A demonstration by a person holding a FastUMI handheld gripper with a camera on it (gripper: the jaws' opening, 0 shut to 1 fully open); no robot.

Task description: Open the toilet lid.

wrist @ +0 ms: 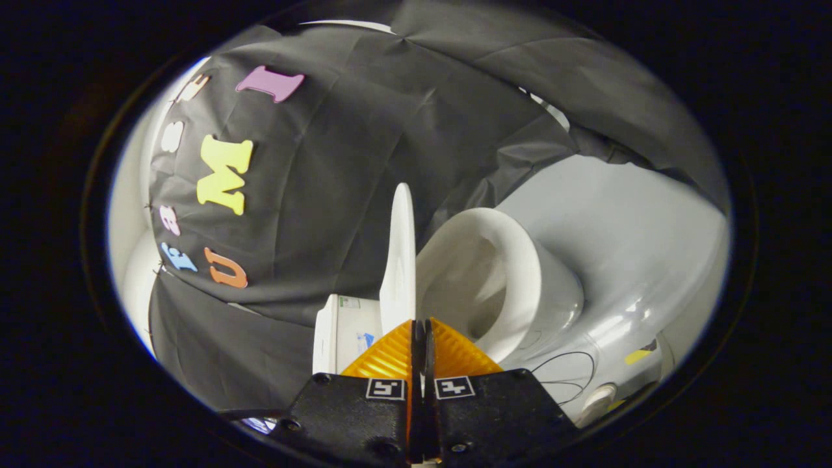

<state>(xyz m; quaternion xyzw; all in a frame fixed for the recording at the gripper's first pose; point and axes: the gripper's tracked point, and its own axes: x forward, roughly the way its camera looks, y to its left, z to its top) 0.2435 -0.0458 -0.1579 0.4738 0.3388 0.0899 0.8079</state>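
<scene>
The view is rolled on its side. The white toilet lid (401, 260) shows edge-on as a thin plate running straight ahead from my fingertips. It stands lifted well apart from the white seat and bowl (513, 279), whose opening is exposed beside it. My gripper (420, 324) is shut on the lid's near edge, with the jaws nearly touching around the thin plate. The lid's far end reaches toward the black cloth wall.
The white tank (341, 335) with a label sits beside the lid on the side away from the bowl. Grey floor (617, 227) lies beyond the bowl, with thin black cables (565, 380) and a yellow mark (640, 356) on it. Black cloth (338, 195) hangs behind.
</scene>
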